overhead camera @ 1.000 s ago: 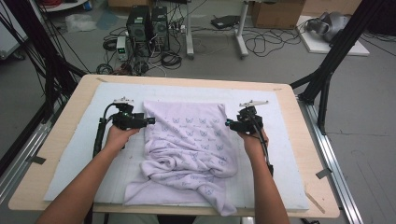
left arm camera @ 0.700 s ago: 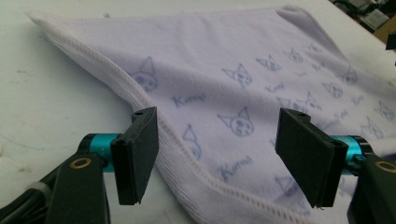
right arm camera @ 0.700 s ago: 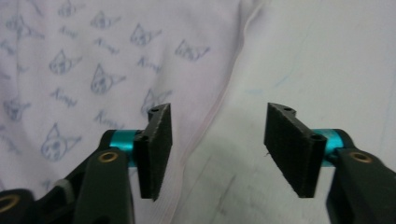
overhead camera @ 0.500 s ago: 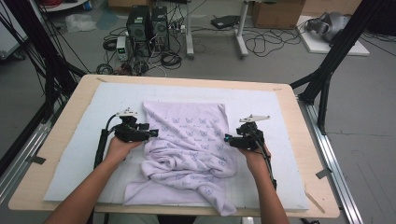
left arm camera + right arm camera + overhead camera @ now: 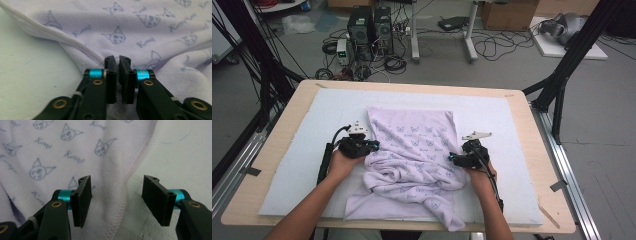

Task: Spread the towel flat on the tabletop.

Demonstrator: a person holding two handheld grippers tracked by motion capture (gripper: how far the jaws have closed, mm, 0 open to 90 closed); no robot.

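Note:
A lilac cloth (image 5: 412,145) printed with small cat faces lies on the white pad (image 5: 319,117), flat at the far end and bunched near the person. My left gripper (image 5: 375,146) is at the cloth's left edge. In the left gripper view its jaws have just closed on the cloth (image 5: 140,25) where the ribbed hem runs in, so the left gripper (image 5: 117,60) is shut on that edge. My right gripper (image 5: 452,157) is at the cloth's right edge. My right gripper (image 5: 116,187) is open, and the stitched hem of the cloth (image 5: 50,150) lies between its pads, untouched.
The pad covers most of a wooden table (image 5: 536,150). Beyond the table's far edge are computer cases (image 5: 371,25), tangled cables (image 5: 492,47) and black frame legs (image 5: 562,75). Bare pad lies left and right of the cloth.
Both hands have slid along the cloth's sides toward the person. The left jaws went from wide apart to shut at the cloth's edge.

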